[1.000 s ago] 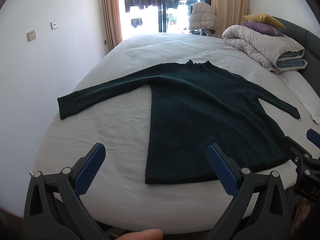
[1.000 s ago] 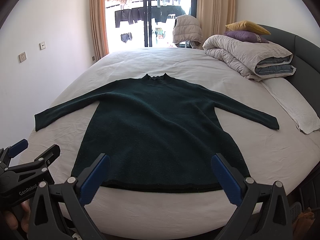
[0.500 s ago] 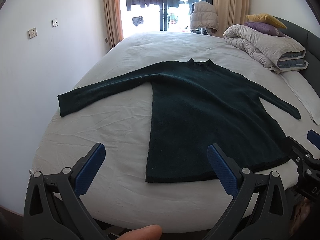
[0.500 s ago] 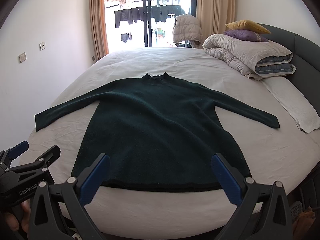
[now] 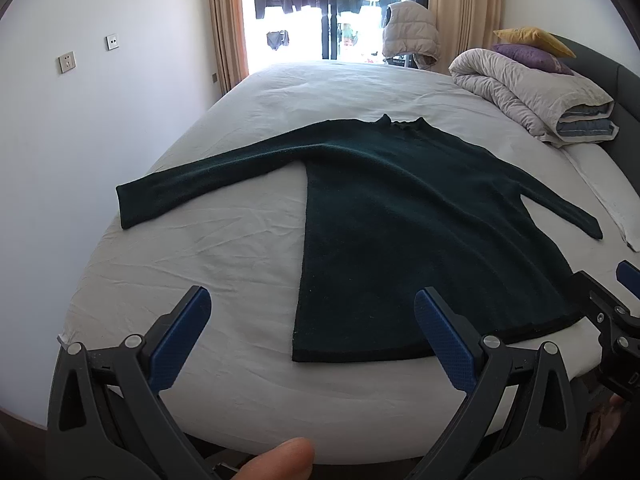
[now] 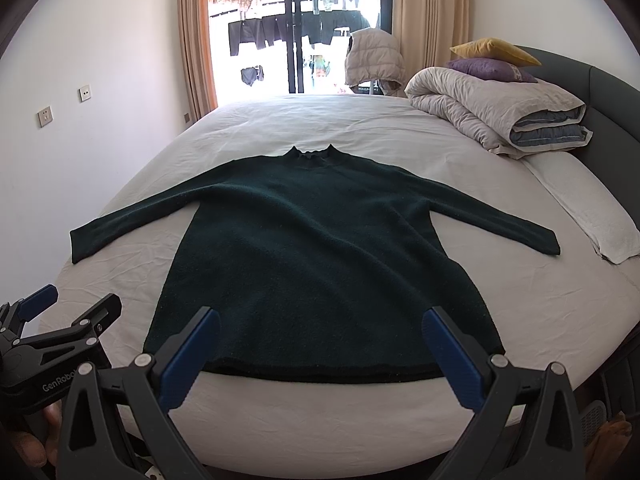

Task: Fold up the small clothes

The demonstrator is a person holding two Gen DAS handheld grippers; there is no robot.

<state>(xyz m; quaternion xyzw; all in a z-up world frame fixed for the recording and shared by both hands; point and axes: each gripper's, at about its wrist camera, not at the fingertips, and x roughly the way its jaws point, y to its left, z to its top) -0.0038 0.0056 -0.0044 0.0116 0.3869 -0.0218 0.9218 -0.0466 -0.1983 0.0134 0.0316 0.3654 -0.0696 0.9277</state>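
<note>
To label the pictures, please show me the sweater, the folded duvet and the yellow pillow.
sweater (image 6: 320, 264), right wrist view, middle of its body.
folded duvet (image 6: 492, 108), right wrist view, its top fold.
yellow pillow (image 6: 494, 50), right wrist view, its upper face.

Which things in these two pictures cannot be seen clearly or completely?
- Sweater hem corners: right wrist view, covered by the right gripper fingers.
- Hem middle: left wrist view, behind the left gripper finger.
- Person's hands: only a fingertip shows, cut by the bottom edge.
- Clothes outside the window: backlit, too small.
- Bed underside and floor: hidden.
</note>
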